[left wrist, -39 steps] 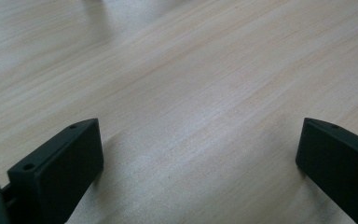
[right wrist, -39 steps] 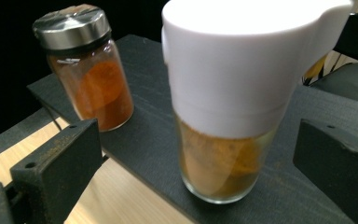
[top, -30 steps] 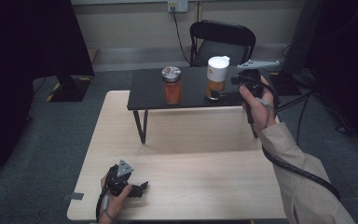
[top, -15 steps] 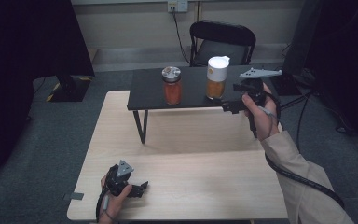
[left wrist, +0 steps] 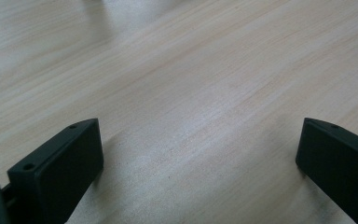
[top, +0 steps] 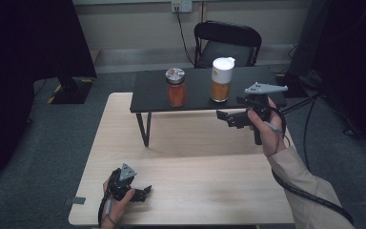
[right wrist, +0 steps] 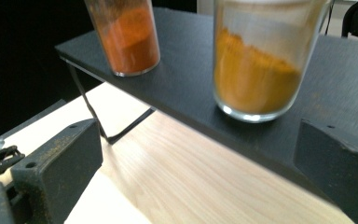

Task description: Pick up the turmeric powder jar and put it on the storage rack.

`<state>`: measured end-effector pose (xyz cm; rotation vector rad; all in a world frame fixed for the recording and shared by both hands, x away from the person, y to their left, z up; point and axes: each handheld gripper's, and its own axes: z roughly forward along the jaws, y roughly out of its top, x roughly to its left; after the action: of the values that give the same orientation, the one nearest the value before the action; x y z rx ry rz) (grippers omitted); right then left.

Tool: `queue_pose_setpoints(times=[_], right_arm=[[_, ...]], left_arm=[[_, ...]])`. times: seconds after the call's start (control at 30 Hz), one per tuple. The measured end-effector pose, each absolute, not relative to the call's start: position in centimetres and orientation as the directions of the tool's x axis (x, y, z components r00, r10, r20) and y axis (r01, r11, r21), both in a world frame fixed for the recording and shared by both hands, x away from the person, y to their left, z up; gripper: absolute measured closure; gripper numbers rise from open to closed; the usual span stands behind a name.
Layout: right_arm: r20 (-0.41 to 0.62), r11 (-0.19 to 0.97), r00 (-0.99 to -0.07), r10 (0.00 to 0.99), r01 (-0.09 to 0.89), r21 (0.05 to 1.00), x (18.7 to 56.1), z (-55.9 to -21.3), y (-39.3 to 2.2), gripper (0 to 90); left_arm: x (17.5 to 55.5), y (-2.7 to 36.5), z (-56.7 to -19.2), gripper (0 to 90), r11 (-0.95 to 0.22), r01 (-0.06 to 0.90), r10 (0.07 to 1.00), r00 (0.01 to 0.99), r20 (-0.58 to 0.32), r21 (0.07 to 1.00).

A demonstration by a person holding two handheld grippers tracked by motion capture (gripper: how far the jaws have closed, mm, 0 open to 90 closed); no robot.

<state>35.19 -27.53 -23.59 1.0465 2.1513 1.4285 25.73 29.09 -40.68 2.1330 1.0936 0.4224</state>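
Observation:
Two spice jars stand on a low black shelf (top: 152, 98). One holds red-orange powder under a metal lid (top: 176, 88) (right wrist: 129, 35). The taller one holds yellow-orange powder under a white lid (top: 221, 79) (right wrist: 256, 65). My right gripper (top: 225, 117) (right wrist: 200, 158) is open and empty, held in the air just in front of the shelf's front edge, below and right of the white-lidded jar. My left gripper (top: 143, 193) (left wrist: 198, 154) rests open on the wooden table (top: 195, 191) near its front left corner, with bare wood between its jaws.
The black shelf stands on thin metal legs (top: 144, 129) on the far half of the table. A black folding chair (top: 226, 45) stands behind the table. Dark curtains hang at both sides, and cables (top: 310, 109) trail across the grey carpet at the right.
My right gripper has drawn back from the white-lidded jar, moving toward me and lower, in front of the shelf's edge. The left gripper has stayed put.

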Motion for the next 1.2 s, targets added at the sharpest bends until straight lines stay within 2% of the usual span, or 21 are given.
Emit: queue_pose_setpoints(times=[0.43, 1.2], right_arm=[[0.128, 0.212, -0.677, 0.724, 0.396, 0.893, 33.8, -26.9, -28.5, 0.1], [0.137, 0.249, -0.701, 0.7, 0.42, 0.873, 32.9, -30.7, -29.0, 0.0]], left_arm=[[25.7, 29.1, -40.7, 0.0, -0.404, 0.58, 0.806, 0.591, -0.025, 0.707], [25.7, 29.1, -40.7, 0.0, -0.404, 0.58, 0.806, 0.591, -0.024, 0.707]])
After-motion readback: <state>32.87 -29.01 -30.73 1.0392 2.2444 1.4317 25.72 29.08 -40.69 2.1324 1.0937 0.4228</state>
